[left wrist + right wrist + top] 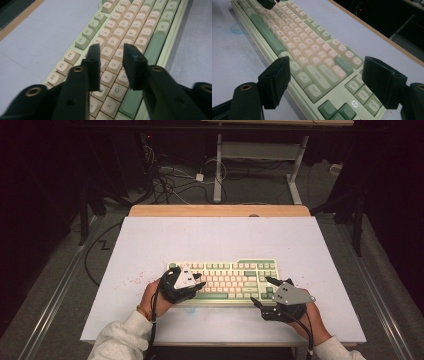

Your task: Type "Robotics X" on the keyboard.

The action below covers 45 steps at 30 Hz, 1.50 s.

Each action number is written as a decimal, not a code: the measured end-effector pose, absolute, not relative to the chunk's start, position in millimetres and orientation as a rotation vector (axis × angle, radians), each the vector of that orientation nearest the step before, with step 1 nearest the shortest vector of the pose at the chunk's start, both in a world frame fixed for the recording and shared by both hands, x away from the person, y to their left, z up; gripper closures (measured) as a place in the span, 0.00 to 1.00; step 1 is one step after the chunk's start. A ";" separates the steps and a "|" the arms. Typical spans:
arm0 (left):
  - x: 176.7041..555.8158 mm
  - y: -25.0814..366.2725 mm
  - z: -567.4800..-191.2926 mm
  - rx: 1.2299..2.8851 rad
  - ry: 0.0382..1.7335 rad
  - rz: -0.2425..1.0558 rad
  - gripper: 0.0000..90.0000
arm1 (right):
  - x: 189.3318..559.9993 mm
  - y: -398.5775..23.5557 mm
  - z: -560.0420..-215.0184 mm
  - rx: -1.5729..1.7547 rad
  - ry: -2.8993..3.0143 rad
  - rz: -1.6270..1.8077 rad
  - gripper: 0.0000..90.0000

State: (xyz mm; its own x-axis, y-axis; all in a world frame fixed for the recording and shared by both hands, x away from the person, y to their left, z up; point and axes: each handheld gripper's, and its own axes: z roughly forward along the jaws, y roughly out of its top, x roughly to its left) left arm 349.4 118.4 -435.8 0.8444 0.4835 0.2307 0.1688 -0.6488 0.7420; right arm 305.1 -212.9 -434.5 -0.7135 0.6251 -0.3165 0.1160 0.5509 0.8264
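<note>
Green-and-cream plastic keyboard [225, 280] is lying near you on the white counter [200, 235]; you are hovering both open, empty tools, left tool [111, 47] over the letter keys, right tool [324, 75] wider; next, pick one keycap.

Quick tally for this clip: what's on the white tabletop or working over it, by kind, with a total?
Keyboard, green and cream: 1
Handheld grippers, black: 2, the left gripper over the keyboard's left half, jaws apart with nothing between them, and the right gripper at its right end, jaws wide open
Total: 3
</note>
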 end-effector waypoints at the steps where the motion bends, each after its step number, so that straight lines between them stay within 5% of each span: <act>1: 348.7 119.0 -435.5 2.252 0.471 0.545 0.62 | 305.2 -213.1 -434.4 0.594 2.188 1.107 0.26; 7: 344.8 123.1 -436.2 2.223 0.491 0.600 0.36 | 305.5 -213.5 -434.0 0.601 2.194 1.112 0.28; 10: 340.4 127.0 -437.8 2.211 0.494 0.631 0.31 | 305.7 -214.0 -433.0 0.608 2.199 1.129 0.39; 12: 337.4 130.8 -438.8 2.198 0.508 0.654 0.22 | 306.1 -214.2 -431.9 0.610 2.203 1.128 0.52; 20: 327.7 150.6 -441.5 2.171 0.544 0.674 0.19 | 316.4 -212.2 -429.2 0.634 2.283 1.102 1.00; 45: 302.2 192.0 -460.0 2.160 0.650 0.659 0.19 | 365.0 -144.8 -439.6 0.616 2.387 0.998 1.00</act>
